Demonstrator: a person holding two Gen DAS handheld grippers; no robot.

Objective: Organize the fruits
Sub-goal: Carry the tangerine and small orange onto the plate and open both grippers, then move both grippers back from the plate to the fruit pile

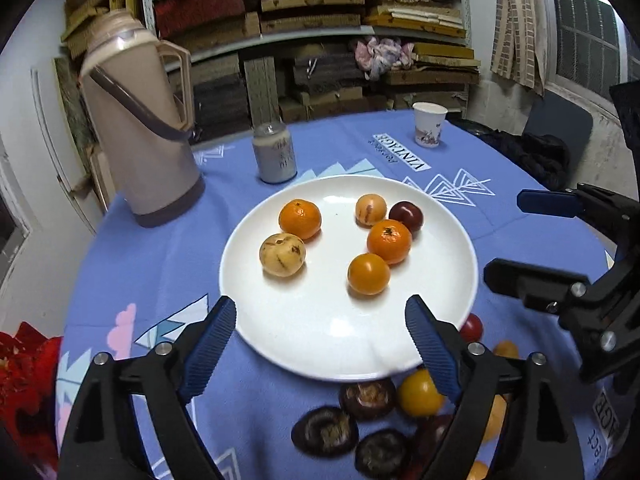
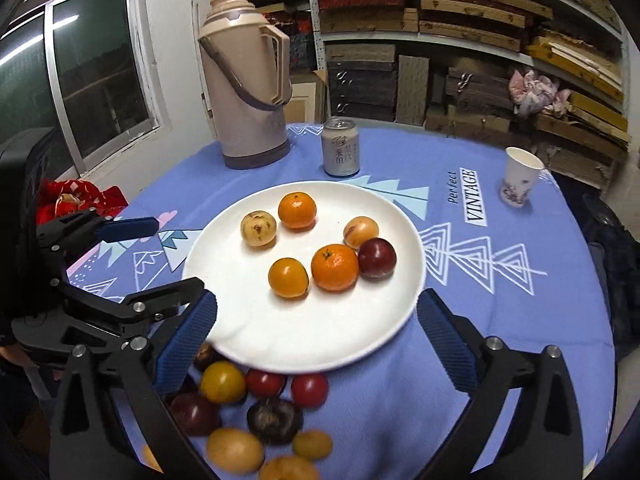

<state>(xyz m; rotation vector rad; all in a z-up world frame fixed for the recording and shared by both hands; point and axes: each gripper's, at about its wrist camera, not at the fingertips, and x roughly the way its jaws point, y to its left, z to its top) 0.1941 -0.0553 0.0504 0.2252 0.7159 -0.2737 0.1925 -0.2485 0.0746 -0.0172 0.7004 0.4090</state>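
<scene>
Six fruits sit on the white plate (image 1: 280,332) mid-worktop; more loose fruit (image 2: 256,412) lies on the blue cloth (image 2: 520,320) just beside its near rim. L gripper (image 1: 320,320) & R gripper (image 2: 316,316) hover over that near edge, both w/ jaws apart, holding nothing.

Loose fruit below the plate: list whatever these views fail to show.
- Left wrist: loose fruit pile partly hidden behind the left gripper fingers; no full count.
- Right wrist: nearest fruits blurred, cut by the bottom edge.
- Can small print unreadable.
</scene>
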